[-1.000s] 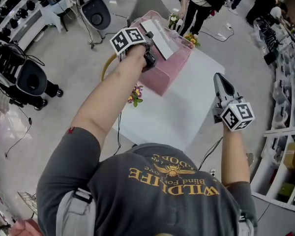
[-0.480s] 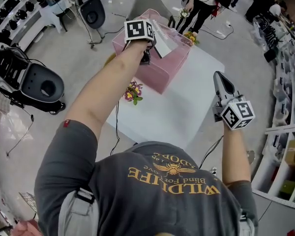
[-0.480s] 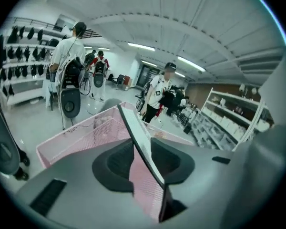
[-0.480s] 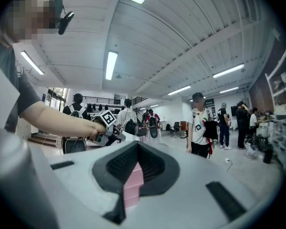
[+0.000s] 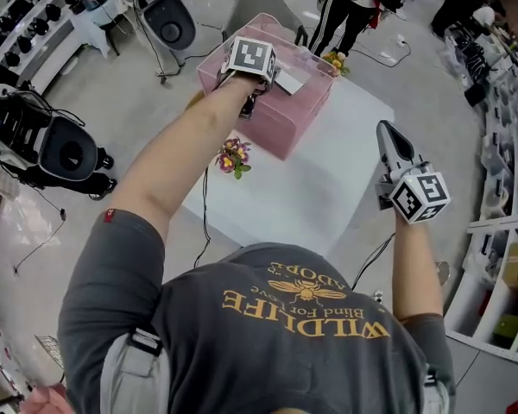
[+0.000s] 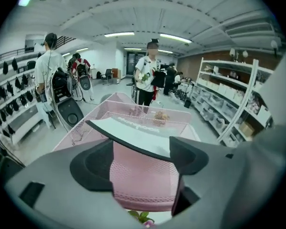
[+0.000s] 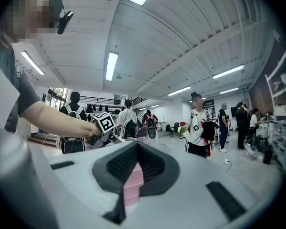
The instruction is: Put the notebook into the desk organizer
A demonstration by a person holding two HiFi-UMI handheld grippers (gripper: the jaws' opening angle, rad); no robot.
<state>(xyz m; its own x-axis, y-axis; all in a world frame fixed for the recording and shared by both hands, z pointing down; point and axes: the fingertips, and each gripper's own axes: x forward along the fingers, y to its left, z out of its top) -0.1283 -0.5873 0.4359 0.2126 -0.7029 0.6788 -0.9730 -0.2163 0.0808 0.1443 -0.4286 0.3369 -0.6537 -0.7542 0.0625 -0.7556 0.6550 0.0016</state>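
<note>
White notebook (image 5: 287, 80) sunk into pink organizer (image 5: 285, 132), between opening left tongs (image 6: 142, 151); right tongs (image 5: 388, 136) closed.

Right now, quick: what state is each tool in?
Left tool: jaws opening, notebook between them, not gripped.
Right tool: shut, empty.

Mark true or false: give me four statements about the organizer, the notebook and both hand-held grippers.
1. The pink mesh desk organizer stands on the white table. True.
2. The left hand-held gripper hangs far from the organizer. False: it is at the organizer, its jaws opening around the white notebook.
3. The right hand-held gripper carries the notebook. False: it is shut and empty.
4. A small flower bunch shows beside the organizer. True.
</note>
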